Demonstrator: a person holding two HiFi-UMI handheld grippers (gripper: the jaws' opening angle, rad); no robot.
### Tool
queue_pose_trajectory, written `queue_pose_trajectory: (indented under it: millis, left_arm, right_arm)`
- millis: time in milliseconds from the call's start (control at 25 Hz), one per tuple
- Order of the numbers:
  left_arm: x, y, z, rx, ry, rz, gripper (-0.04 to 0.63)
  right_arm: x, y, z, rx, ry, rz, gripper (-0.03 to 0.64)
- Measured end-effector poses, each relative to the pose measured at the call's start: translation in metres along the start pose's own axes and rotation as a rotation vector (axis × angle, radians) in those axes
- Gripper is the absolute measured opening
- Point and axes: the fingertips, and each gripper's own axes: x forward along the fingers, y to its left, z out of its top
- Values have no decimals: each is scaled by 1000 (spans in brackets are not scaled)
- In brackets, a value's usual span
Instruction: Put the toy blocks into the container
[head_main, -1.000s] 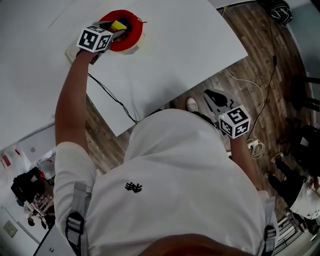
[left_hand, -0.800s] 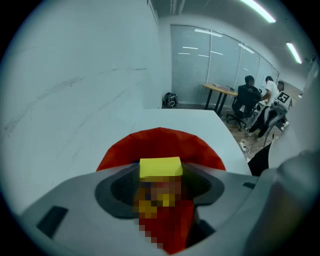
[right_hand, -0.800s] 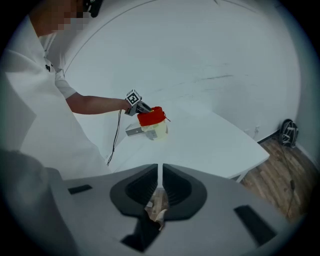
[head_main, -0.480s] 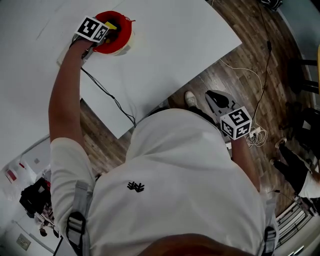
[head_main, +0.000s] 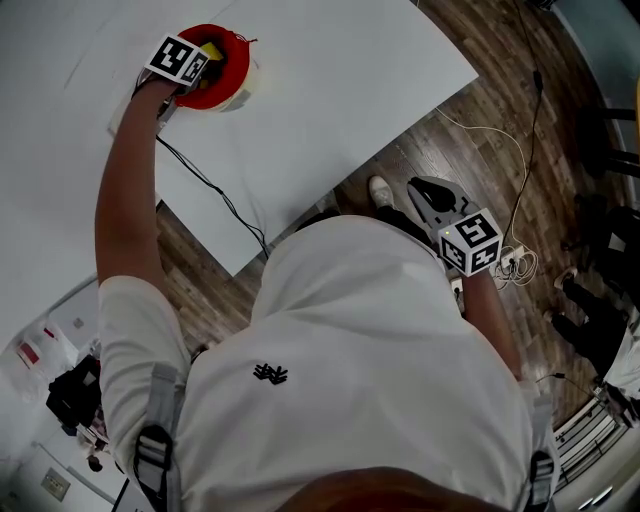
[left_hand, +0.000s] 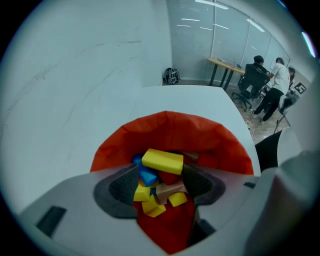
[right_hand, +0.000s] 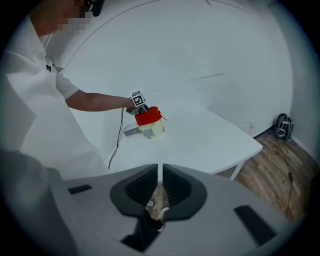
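- Toy blocks, head view: inside the red container at the far side of the table, with the left gripper directly above. The right gripper is well apart, over the floor.
- Left gripper view: jaws wide, just opened further. A yellow block lies loose between the tips atop the others. Judged light, rigid and smooth; grip across opposite flat faces.
- Right gripper view: jaws closed to a slit, nothing held.
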Motion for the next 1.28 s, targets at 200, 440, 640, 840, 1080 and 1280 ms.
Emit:
queue_pose_trajectory:
  millis: [200,440,640,840,1080,1280]
  left_arm:
    - [-10,2,-2,-35,-16,40,282]
    - [-34,-1,3,-126,-117,97,281]
    - [-82,-23,5,-239,-282,195,219]
    - [-116,-73,-11,-372,-387,294,61]
    - [-136,-179,-28,-477,-436,340,6]
    - [-119,-303,-28,-535,-484,208,6]
  right_arm:
    - [-1,-11,2,-18,-2,33,32]
    - [4,-28,12,-63,-1,93,32]
    - [0,-38,26,-125,-12,172,32]
    - [-1,-60,31,-201,9,271,31]
    - [13,-61,23,-232,23,422,21]
    - [27,-41,0,-486,95,512,15]
